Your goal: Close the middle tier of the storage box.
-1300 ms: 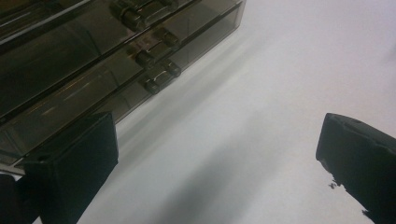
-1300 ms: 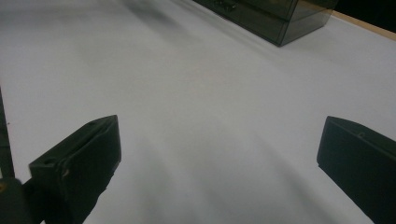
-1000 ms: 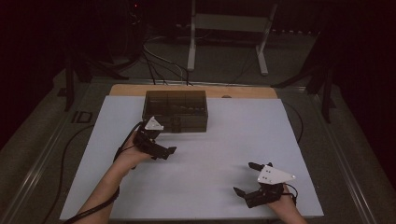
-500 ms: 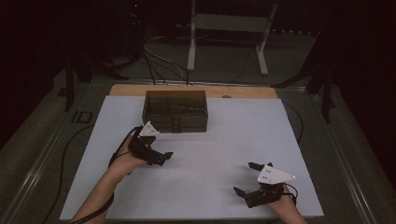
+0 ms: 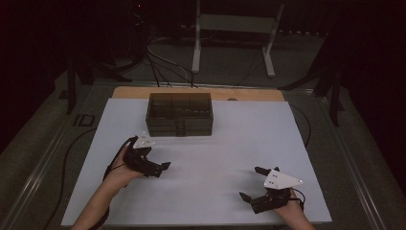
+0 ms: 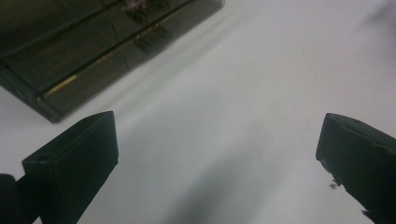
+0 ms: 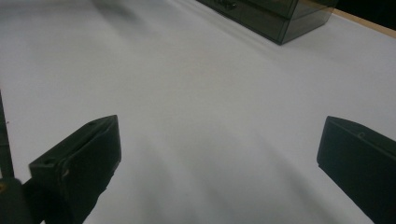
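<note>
Dark box [image 5: 179,114] at table's [image 5: 239,143] far side; left gripper [image 5: 160,168] near it, right gripper [image 5: 251,184] well apart.

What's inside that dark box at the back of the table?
The dark translucent box is closed. Through its tinted lid, divider lines marking compartments show, and small blurred items sit near one end. What they are cannot be made out; the lower tier's contents are hidden.

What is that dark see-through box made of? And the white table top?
The box looks like smoky, glossy clear plastic: its dividers show through the walls. The white top looks like a smooth matte sheet, maybe paper or plastic board; a wooden edge peeks out behind it.
</note>
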